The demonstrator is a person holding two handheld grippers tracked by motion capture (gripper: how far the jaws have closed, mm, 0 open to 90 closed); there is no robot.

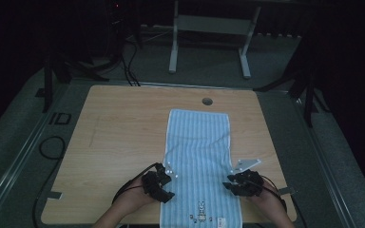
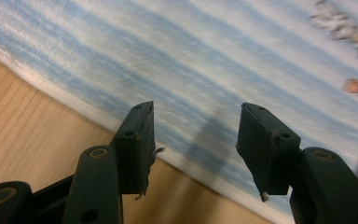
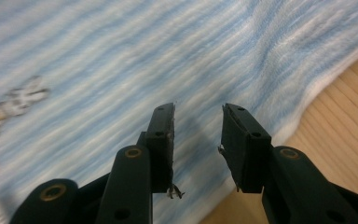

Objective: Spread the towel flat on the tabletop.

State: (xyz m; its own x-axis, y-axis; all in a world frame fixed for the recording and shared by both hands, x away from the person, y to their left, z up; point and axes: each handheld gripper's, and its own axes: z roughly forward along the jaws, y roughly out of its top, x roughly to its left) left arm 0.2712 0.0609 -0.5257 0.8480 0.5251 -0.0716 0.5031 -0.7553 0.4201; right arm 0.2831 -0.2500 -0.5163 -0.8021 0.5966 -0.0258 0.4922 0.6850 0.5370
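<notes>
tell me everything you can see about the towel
The towel is a long rectangle of soft-looking cloth with light blue and white stripes, plus a small rabbit print near the person's end. It lies flat, lengthwise, on the wooden table, near end at the table edge. The left gripper and right gripper, both open, flank its long edges.
</notes>
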